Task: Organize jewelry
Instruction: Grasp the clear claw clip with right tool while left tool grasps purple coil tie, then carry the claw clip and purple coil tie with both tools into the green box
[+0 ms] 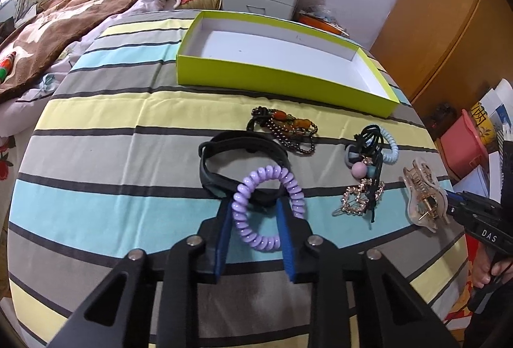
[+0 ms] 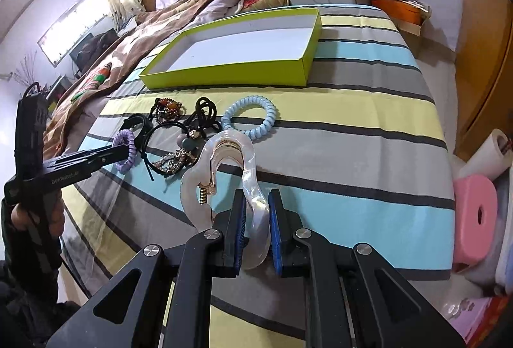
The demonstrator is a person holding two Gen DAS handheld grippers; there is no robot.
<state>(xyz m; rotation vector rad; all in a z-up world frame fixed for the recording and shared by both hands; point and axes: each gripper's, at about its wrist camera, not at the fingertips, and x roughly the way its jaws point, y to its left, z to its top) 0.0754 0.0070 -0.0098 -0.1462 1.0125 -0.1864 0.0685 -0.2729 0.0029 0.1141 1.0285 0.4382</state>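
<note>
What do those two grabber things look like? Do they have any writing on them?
Both are black, with angular arms, silver round bolts and blue ribbed pads on the fingers. The left gripper reads "GenRobot" in white on its side. The right gripper has white "DAS" lettering. Dark sleeves show behind the hands.

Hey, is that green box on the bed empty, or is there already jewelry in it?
Empty. The green box shows only its bare white bottom in both views; the hair ties, beads and clips all lie on the striped cover outside it.
</note>
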